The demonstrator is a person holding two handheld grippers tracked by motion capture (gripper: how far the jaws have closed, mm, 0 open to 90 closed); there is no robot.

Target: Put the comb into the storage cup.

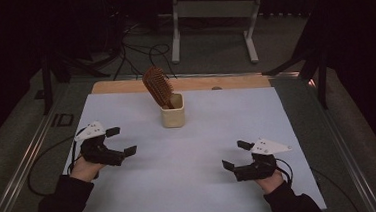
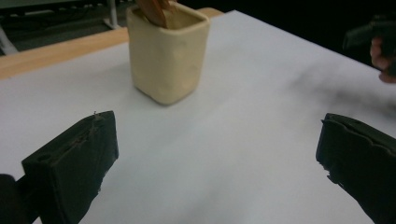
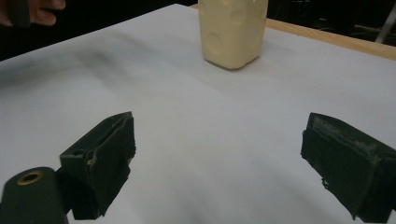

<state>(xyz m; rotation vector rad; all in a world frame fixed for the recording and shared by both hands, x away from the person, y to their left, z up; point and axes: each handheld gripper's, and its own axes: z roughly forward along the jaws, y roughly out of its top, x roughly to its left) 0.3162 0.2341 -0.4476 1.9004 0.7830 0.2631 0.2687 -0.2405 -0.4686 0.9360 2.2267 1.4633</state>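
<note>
We note two black handheld grippers, left gripper (image 1: 121,142) and right gripper (image 1: 236,155), each topped by a grey three-cornered plate with small dark dots. Behind the fingers (image 2: 74,163), thin black cables trail off. The finger pads look rough-edged and blocky. A brass-ringed hole sits beside one right finger (image 3: 100,161). Sleeves are dark.

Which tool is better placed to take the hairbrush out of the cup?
Left, probably. The left tool sits nearer the cup, open, and the hairbrush head leans toward its side. The right tool, also open, rests farther back near the table's front edge.
</note>
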